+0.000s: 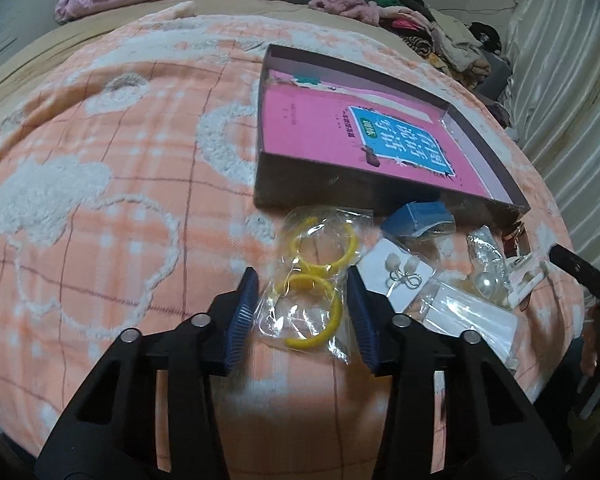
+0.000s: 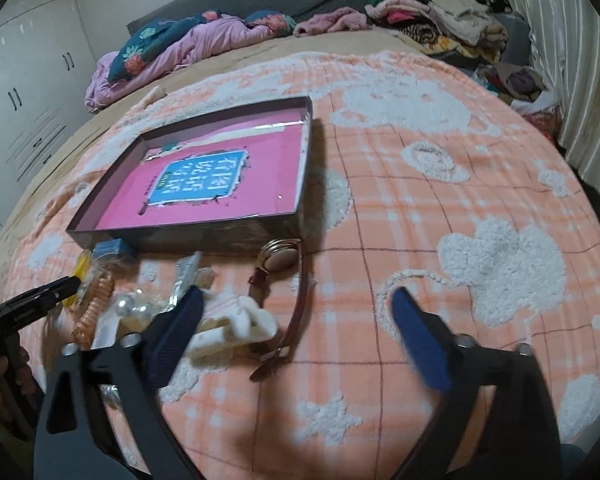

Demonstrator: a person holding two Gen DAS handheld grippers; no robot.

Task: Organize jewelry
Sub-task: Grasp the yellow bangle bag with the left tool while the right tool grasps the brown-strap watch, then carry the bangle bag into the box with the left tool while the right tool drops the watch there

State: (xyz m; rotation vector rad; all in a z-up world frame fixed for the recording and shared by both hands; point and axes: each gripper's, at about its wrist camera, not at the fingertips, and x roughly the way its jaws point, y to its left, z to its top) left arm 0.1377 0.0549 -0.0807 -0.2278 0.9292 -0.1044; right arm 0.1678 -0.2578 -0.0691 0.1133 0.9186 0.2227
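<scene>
Left tongs (image 1: 302,304): angling steeply down at the bed, blue pads narrowed and flanking a clear bag of yellow hoops (image 1: 314,280); whether the pads are pressing on the plastic is not showing, though a slim gap is visible on each side.
Right tongs (image 2: 296,320): also tilting down toward the bed, jaws standing wide, with nothing gripped; the left pad is hanging over a white plastic clip (image 2: 244,326), and the watch strap is lying in the gap between the pads.
Person's hand (image 2: 4,376): showing at the far left edge of the right wrist view, wrapping the handle of the other tool.
Bag of yellow hoops: lying flat on the orange-and-white checked blanket (image 1: 100,200), just in front of the box; two yellow open rings are showing through the crinkled plastic.
Watch (image 2: 280,260): rose-gold case sitting against the box's near wall, dark red strap trailing down the blanket toward the camera.
Other jewelry: a card of small white earrings (image 1: 396,270), large pearl beads (image 1: 486,284) in clear wrapping, and a small blue box (image 1: 418,216) are crowding together just right of the hoops.
Box (image 1: 268,176): shallow and dark-walled, sitting open on the blanket with a pink book (image 1: 332,136) lying inside.
</scene>
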